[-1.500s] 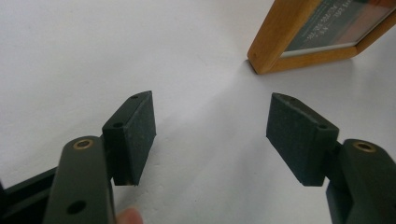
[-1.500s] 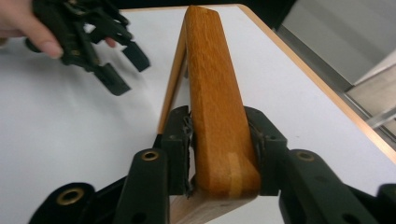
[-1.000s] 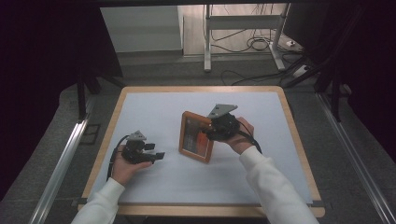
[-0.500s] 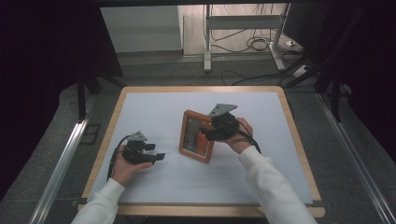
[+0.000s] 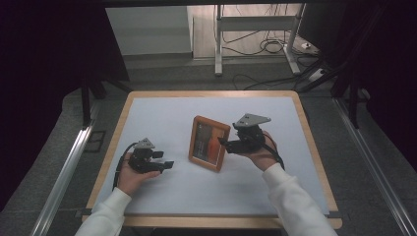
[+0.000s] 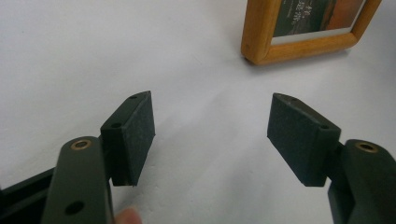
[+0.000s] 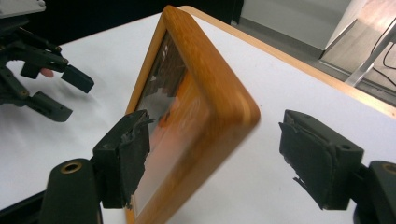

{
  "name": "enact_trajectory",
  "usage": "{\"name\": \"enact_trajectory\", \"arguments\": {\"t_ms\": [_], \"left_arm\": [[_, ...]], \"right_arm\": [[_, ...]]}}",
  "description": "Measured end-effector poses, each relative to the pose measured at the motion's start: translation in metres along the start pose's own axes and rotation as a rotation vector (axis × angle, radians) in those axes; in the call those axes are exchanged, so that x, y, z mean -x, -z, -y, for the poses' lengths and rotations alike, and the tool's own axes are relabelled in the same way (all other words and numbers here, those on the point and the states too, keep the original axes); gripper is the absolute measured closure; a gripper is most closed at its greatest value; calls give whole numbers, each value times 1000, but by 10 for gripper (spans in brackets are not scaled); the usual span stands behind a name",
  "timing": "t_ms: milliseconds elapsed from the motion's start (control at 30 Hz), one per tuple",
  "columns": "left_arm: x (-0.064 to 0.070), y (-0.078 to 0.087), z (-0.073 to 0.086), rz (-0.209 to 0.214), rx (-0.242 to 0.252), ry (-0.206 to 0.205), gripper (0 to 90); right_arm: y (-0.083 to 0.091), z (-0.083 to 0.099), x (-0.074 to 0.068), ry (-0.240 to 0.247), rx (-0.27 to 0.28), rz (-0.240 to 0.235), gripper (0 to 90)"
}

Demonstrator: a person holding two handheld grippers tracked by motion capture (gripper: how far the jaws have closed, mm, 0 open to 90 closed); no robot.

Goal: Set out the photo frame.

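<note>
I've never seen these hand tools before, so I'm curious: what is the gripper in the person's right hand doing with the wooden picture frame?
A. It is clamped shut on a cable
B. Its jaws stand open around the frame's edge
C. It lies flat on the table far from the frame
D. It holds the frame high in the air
B: in the right gripper view the right gripper has its jaws spread, one on each side of the picture frame, whose edge sits between them.

Wooden picture frame cut off by the top edge in the left gripper view, lettering on the print too blurred to read. In the right gripper view, near edge of frame smeared by blur, lower corner lost below the bottom edge. Left gripper cropped at the left border there. Person's sleeves cut by the high view's bottom edge.
</note>
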State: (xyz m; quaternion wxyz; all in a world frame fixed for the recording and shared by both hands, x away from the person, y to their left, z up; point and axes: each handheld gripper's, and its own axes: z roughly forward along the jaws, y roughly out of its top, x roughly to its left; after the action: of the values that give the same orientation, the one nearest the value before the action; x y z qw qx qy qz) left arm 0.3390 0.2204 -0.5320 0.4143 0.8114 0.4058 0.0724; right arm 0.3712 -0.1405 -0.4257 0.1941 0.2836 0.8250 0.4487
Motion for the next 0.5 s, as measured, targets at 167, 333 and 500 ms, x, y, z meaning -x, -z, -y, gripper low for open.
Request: {"name": "enact_trajectory", "arguments": {"t_ms": [167, 333, 500], "left_arm": [[1, 1, 0, -3, 8, -3, 313], [5, 3, -1, -10, 15, -16, 313], [9, 2, -1, -14, 18, -18, 311]], "right_arm": [[13, 20, 0, -45, 21, -21, 251], [20, 45, -4, -76, 35, -38, 262], [23, 58, -8, -87, 42, -72, 337]]}}
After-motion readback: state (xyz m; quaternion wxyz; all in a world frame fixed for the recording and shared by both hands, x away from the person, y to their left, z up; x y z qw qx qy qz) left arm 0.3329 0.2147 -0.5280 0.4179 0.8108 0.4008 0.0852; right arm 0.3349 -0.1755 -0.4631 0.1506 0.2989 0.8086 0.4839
